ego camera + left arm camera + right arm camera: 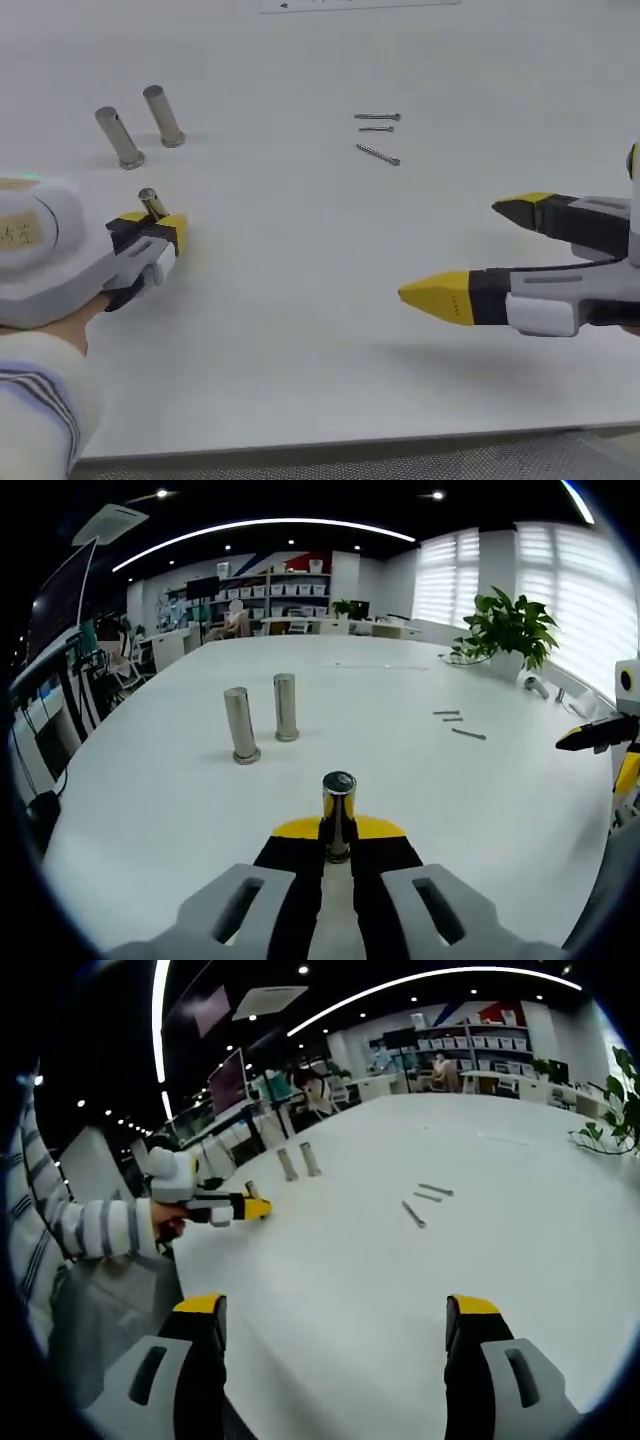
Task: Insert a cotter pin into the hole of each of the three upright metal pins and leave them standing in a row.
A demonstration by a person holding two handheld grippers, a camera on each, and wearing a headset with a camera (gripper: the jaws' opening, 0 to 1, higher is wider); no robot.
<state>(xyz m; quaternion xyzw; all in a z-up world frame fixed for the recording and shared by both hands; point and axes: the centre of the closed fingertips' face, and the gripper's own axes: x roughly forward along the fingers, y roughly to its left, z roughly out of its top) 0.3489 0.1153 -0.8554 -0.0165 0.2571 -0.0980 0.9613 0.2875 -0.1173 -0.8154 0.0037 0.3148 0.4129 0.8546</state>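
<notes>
My left gripper (152, 228) is shut on a metal pin (152, 203), which stands upright between the yellow tips (338, 832) at the table's left. Two more metal pins (120, 137) (163, 115) stand upright side by side further back; in the left gripper view they are the near pin (240, 725) and the far pin (286, 707). Three cotter pins (377, 133) lie flat near the table's middle, also seen in the right gripper view (423, 1200). My right gripper (478, 250) hovers open at the right, well apart from the cotter pins, with nothing between its fingers (200, 1320).
The white table (300, 300) stretches wide, its front edge close to me. A striped sleeve (35, 400) shows at the lower left. A potted plant (505, 635) stands at the table's far side, and office shelves and desks lie beyond.
</notes>
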